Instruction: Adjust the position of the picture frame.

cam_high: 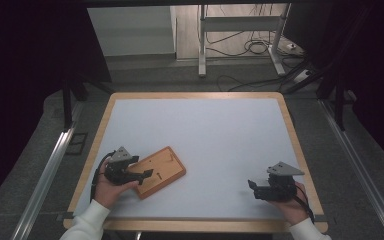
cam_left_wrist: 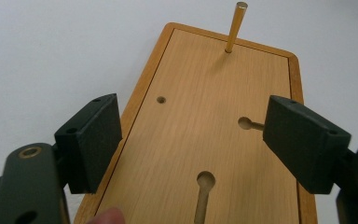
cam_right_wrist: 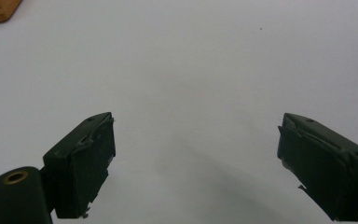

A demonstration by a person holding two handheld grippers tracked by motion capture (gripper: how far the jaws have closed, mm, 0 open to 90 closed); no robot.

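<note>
Wooden board (cam_high: 158,171) at 7 o'clock on desk (cam_high: 205,130), near front-left edge; our left gripper (cam_high: 147,174) spread wide over it, gripping nothing. Right gripper (cam_high: 250,185) wide, empty, at 5 o'clock; we see open room between.

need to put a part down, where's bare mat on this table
Bare mat runs across the whole far half and between the board and the right gripper. Crowded only near left, where the left gripper hangs open over the board.

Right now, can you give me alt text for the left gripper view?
A wooden board lies on a white table between the open black jaws of the left gripper, which do not touch it. A brass pin stands upright near its far edge; the board also has a round hole and two keyhole slots.
</note>
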